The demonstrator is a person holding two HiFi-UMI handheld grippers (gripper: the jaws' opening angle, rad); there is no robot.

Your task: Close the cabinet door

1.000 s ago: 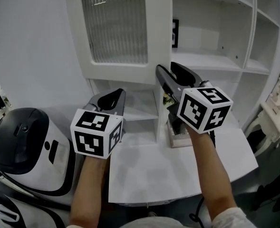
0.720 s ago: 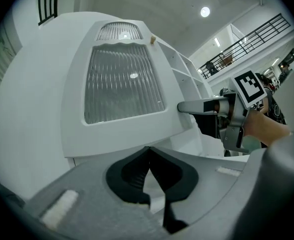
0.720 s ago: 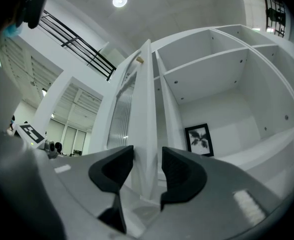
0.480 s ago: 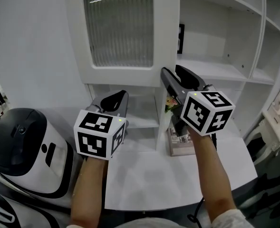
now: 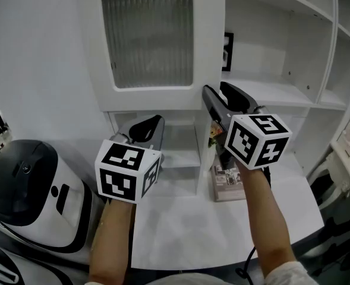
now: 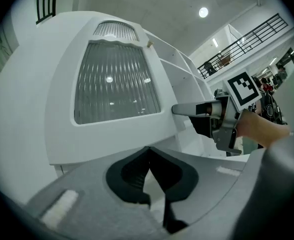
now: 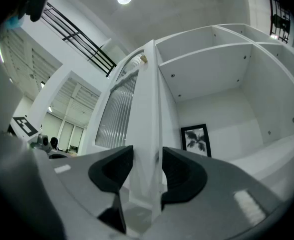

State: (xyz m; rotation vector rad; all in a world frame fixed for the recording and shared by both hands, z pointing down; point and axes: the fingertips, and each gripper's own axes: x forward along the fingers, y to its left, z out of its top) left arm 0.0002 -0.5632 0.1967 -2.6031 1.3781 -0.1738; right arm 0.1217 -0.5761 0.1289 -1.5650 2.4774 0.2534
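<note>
The white cabinet door (image 5: pixel 148 40) with a ribbed glass pane stands open, left of the open shelves (image 5: pixel 281 94). My right gripper (image 5: pixel 215 91) is shut on the door's free edge low down. In the right gripper view one jaw lies on each face of the door edge (image 7: pixel 147 124), around my right gripper (image 7: pixel 147 151). My left gripper (image 5: pixel 155 122) hovers below the door's bottom rail, shut and holding nothing. In the left gripper view its jaws (image 6: pixel 147 150) meet at the tips, the door (image 6: pixel 114 84) is above, and the right gripper (image 6: pixel 179 109) reaches in from the right.
A framed picture (image 5: pixel 227 51) stands at the back of the shelf behind the door. A booklet (image 5: pixel 228 183) lies on the white table (image 5: pixel 186 230) under my right arm. A large white and black appliance (image 5: pixel 32 195) sits at the left.
Both grippers have shifted a little to the right, and the door's free edge has swung with the right gripper towards the shelves. The grip on the edge is unchanged.
</note>
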